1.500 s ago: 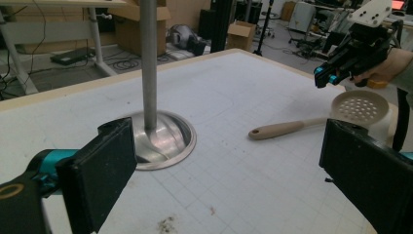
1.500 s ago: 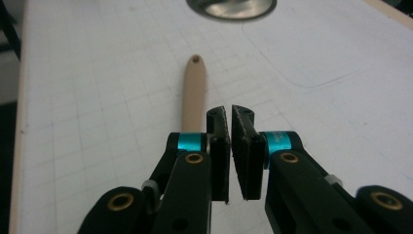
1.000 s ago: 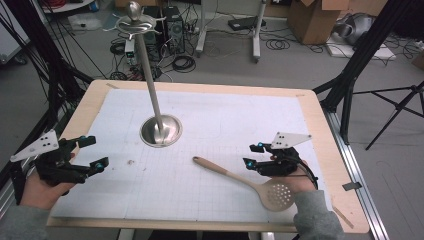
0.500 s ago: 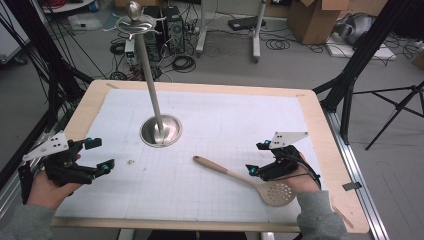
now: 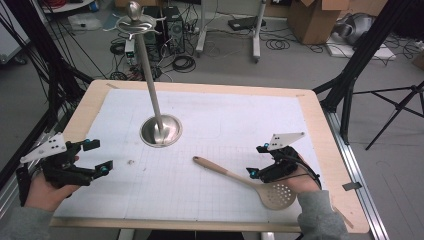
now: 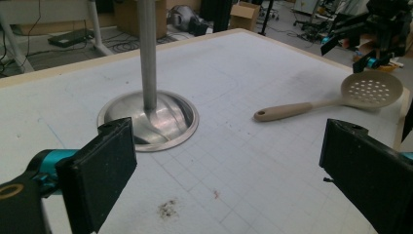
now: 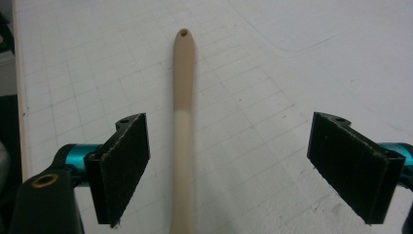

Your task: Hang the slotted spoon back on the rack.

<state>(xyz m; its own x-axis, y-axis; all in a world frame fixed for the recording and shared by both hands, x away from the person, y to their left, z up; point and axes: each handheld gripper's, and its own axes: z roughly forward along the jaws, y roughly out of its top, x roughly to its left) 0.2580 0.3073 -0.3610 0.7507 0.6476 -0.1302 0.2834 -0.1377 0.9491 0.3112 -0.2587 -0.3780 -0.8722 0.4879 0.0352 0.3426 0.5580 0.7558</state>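
While the right tool (image 7: pixel 229 170) straddles the slotted spoon (image 5: pixel 240 179) lying at the worktop's (image 5: pixel 210 110) near right, jaws wide and just opened, it should sink squarely before closing on the handle.

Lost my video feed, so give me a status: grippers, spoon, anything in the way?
Right gripper open, jaws just widened, astride the spoon handle, not pressing. Left gripper open, empty. Spoon flat on table. Stand well clear.
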